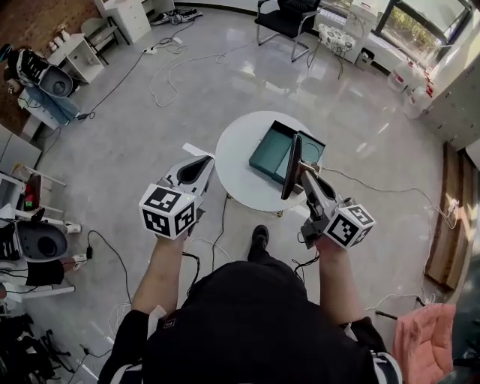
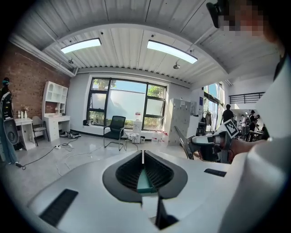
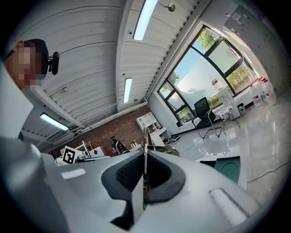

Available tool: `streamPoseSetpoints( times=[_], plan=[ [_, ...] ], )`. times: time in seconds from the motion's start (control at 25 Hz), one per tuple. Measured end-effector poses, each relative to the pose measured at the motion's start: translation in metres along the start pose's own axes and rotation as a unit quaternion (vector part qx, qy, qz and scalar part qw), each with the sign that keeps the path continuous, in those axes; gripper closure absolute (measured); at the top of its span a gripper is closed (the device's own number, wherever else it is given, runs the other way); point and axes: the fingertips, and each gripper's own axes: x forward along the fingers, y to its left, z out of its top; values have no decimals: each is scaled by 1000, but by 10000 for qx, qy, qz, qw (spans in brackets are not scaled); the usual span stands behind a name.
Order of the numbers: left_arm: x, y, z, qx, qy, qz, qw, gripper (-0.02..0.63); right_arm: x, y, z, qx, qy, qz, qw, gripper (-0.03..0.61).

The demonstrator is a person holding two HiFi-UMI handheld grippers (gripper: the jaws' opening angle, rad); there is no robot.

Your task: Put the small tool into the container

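Note:
An open teal container [image 1: 271,150] lies on the round white table [image 1: 238,184]; it also shows low in the right gripper view [image 3: 227,166]. My right gripper [image 1: 304,174] is shut on a long, thin dark tool [image 1: 291,161], which stands nearly upright over the table's near right side, beside the container. That tool is seen edge-on between the jaws [image 3: 145,145] of the right gripper [image 3: 145,157] and as a slanted blade [image 2: 183,142] in the left gripper view. My left gripper [image 1: 204,163] hovers at the table's left edge, its jaws [image 2: 142,159] closed with nothing held.
Cables [image 1: 176,82] run across the glossy floor around the table. A black chair [image 1: 289,21] stands far behind it, white shelving [image 1: 127,16] at the back left, machines [image 1: 34,247] on the left. My shoe [image 1: 259,238] is just before the table.

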Motion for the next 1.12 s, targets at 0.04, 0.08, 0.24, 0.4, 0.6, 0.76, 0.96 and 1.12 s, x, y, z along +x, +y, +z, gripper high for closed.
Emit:
streamPoseSetpoints(
  times=[0.04, 0.08, 0.24, 0.4, 0.6, 0.76, 0.96, 1.12],
  plan=[
    [15, 0, 8, 19, 24, -4, 10000, 594, 7, -12, 6, 39, 54, 24, 10000, 567],
    [28, -1, 15, 41, 40, -11, 10000, 594, 13, -23, 11, 73, 114, 53, 9999, 566],
    [71, -2, 40, 120, 50, 1, 9999, 594, 36, -60, 24, 126, 325, 167, 9993, 567],
    [93, 4, 38, 78, 193, -4, 9998, 594, 49, -84, 18, 339, 404, 101, 9986, 566],
    [114, 15, 41, 31, 325, -47, 9995, 594, 62, -104, 4, 699, 518, -37, 9962, 568],
    [136, 24, 41, 29, 388, -213, 9990, 594, 77, -120, -8, 849, 609, -199, 9943, 566],
    [168, 28, 34, -67, 516, -483, 9975, 594, 92, -146, -23, 1043, 834, -496, 9898, 566],
    [184, 46, 24, -95, 621, -614, 9961, 594, 114, -166, -38, 1224, 993, -802, 9842, 567]
  ],
)
